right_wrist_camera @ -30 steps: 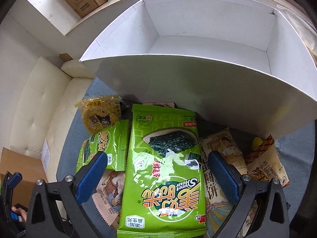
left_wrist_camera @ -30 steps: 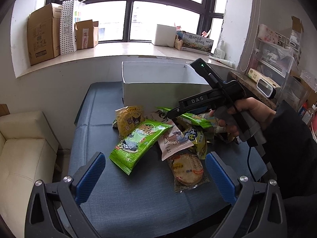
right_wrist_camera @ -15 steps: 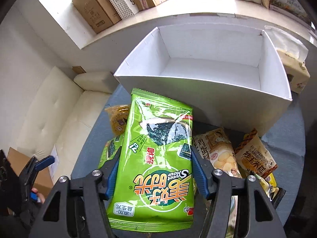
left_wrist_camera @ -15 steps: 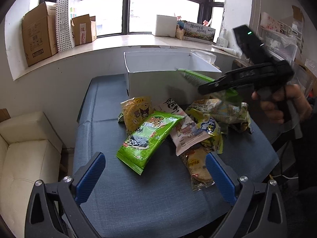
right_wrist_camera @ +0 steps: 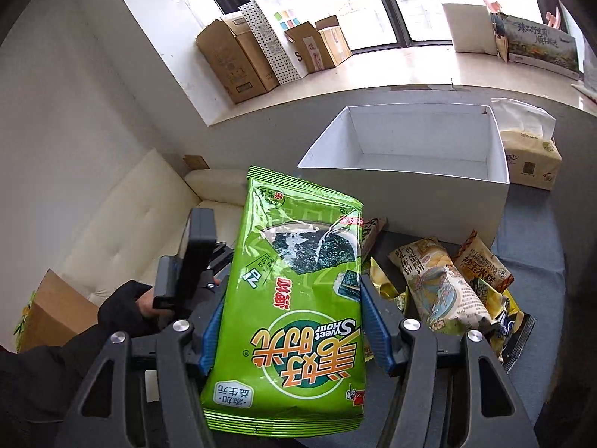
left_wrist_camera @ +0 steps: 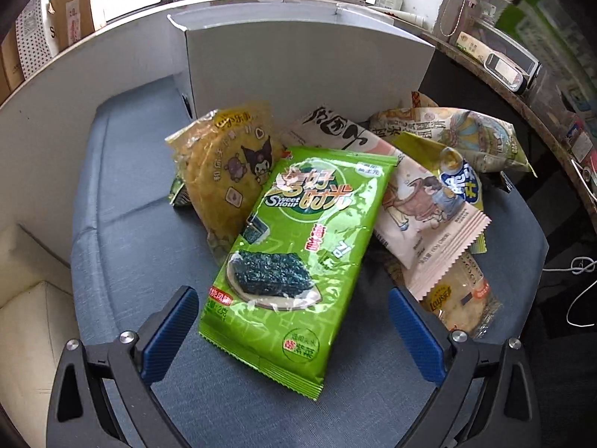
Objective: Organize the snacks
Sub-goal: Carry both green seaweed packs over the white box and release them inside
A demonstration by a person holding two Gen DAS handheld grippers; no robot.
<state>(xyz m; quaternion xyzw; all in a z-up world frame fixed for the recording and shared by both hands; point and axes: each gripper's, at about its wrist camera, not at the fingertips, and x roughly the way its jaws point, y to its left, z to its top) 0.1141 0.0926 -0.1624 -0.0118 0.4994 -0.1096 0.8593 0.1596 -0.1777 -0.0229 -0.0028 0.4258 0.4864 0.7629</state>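
Note:
My right gripper (right_wrist_camera: 293, 330) is shut on a green seaweed snack bag (right_wrist_camera: 294, 298) and holds it up in the air, short of the empty white box (right_wrist_camera: 406, 171). My left gripper (left_wrist_camera: 293, 330) is open and hovers low over a second green seaweed bag (left_wrist_camera: 298, 246), which lies on the blue table (left_wrist_camera: 130, 231) between the fingers' line. Beside it lie a yellow Kuromi snack bag (left_wrist_camera: 227, 164), a pink-white packet (left_wrist_camera: 421, 216) and a cracker pack (left_wrist_camera: 462, 302). The white box (left_wrist_camera: 298, 63) stands just behind the pile.
More snack bags (right_wrist_camera: 444, 283) lie heaped on the table in front of the box. A tissue box (right_wrist_camera: 530, 160) sits right of the white box. Cardboard boxes (right_wrist_camera: 238, 59) stand on the windowsill. A cream sofa (right_wrist_camera: 123, 231) is left of the table.
My right gripper closed on the seaweed bag and lifted it clear of the pile. My left gripper moved forward and down, close over the second green bag.

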